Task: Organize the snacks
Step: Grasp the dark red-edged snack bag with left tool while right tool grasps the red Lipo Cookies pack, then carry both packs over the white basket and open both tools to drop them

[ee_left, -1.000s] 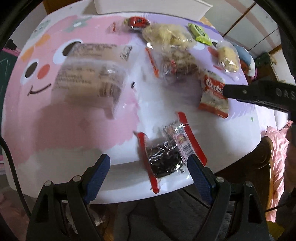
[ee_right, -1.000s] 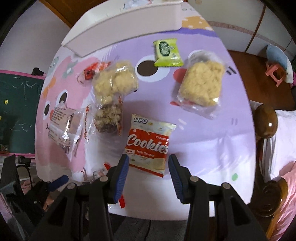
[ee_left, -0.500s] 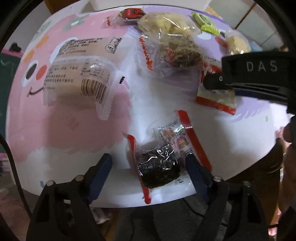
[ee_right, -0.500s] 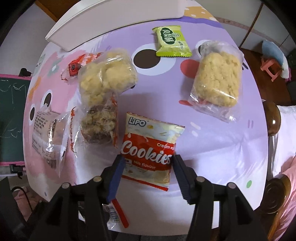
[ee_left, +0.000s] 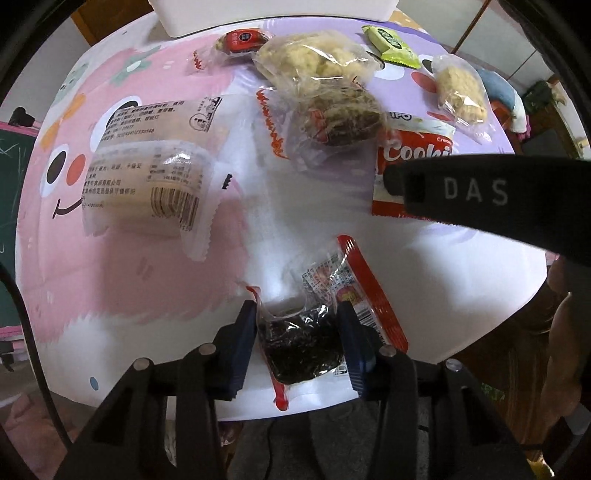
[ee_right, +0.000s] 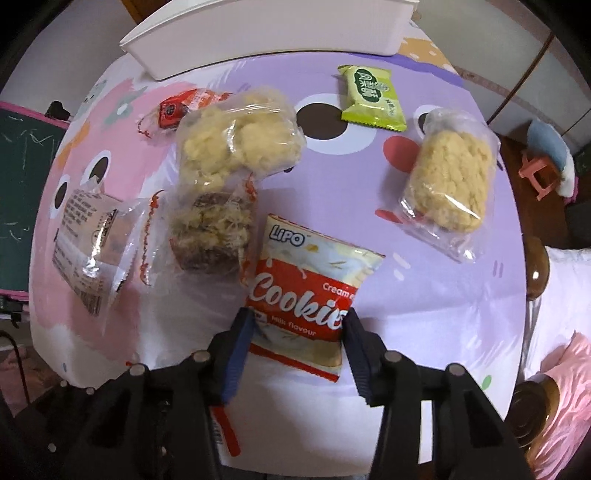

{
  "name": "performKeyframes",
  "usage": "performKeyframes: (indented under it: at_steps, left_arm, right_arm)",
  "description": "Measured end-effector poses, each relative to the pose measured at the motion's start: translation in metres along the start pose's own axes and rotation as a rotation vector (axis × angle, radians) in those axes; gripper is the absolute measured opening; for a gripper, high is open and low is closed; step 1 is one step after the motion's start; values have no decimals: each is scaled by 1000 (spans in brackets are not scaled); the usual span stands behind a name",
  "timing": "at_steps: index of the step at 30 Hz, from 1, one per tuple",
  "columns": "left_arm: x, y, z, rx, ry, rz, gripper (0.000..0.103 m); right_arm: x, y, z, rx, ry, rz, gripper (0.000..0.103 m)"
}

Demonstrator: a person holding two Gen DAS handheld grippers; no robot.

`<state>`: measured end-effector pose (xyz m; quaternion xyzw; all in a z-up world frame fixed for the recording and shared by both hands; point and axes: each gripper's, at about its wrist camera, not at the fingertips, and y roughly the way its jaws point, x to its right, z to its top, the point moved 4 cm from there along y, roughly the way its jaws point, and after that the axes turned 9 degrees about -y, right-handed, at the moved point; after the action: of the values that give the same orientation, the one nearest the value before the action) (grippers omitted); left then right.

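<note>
left gripper (ee_left: 297,345) jaws just closed, clamped on dark seaweed packet (ee_left: 301,349) at near bench (ee_left: 155,280) edge | right gripper (ee_right: 297,345) jaws closing, flanking, touching cookies bag (ee_right: 306,291) mid-bench | white tray (ee_right: 266,26) at far edge

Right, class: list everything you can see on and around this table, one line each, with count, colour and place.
Dark snack packet: one, black with red edges, near edge, between the left fingers.
Cookies packet: one, red-white, between the right fingers.
Yellow crumbly bags: two, centre and right.
Brown floss cake: one, centre.
Pale bun packet: one, left.
Green packet: one, far side.
Red packet: one, far left.
White bin: one, far edge.
Left gripper, right gripper: black, blue fingers.
</note>
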<state>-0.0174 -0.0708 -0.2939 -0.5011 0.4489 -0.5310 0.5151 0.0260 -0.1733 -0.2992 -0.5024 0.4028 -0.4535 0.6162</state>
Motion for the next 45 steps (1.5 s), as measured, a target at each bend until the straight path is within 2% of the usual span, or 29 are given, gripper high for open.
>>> performKeyframes:
  at_steps: [7, 13, 23, 30, 39, 45]
  left_arm:
    - [-23, -21, -1, 24, 13, -23, 42]
    - [-30, -70, 18, 127, 17, -18, 42]
    - [-54, -163, 90, 321, -45, -73, 42]
    - [-59, -214, 141, 401, -65, -113, 42]
    - [-69, -232, 204, 452, -85, -122, 42]
    - [-75, -228, 242, 457, -97, -123, 42]
  right_arm:
    - [5, -22, -4, 43, -17, 27, 48]
    - [16, -66, -1, 136, -15, 49, 48]
    - [35, -131, 28, 280, 34, 111, 48]
    - [39, -162, 63, 354, 41, 125, 48]
    - [33, -197, 116, 444, 2, 128, 48]
    - [25, -187, 146, 429, -3, 131, 48]
